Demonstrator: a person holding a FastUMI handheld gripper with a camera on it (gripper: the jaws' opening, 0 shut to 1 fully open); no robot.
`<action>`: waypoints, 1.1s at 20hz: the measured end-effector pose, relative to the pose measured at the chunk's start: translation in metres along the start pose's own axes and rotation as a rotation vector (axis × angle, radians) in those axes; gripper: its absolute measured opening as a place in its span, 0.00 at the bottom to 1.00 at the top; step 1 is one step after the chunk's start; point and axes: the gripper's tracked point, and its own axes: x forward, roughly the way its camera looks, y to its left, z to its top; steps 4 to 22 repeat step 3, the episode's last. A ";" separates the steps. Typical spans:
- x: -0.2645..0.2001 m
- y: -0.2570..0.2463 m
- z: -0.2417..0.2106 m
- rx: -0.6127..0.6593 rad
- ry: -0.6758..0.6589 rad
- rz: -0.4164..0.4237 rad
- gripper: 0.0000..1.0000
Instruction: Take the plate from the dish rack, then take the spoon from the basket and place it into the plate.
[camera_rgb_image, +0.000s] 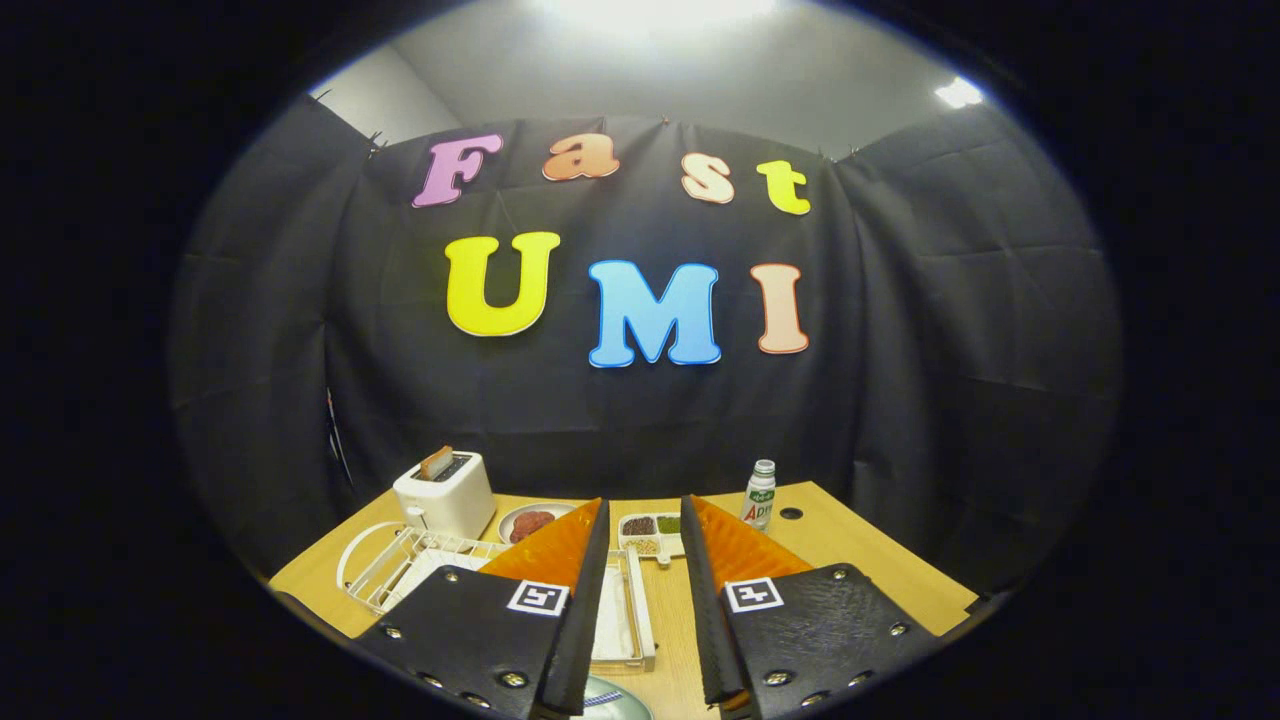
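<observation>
Gripper view: plate beneath spread gripper.

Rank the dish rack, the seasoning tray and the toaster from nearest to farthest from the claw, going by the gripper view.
The claw is open and holds nothing.
1. Dish rack: partly under the left finger.
2. Seasoning tray: just ahead, between the fingertips.
3. Toaster: beyond the rack, near the wall.

Table looked like pale matt wood. Toaster was smooth glossy plastic. Dish rack was thin coated wire. Bottle was plastic with a paper-like label. Booth wall was matt, creased cloth. Gripper fingers apart, inner faces ribbed.
</observation>
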 end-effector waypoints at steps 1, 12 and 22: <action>0.001 -0.004 0.007 0.001 -0.016 -0.002 0.43; 0.004 -0.014 0.013 0.004 -0.030 -0.013 0.43; 0.004 -0.014 0.013 0.004 -0.030 -0.013 0.43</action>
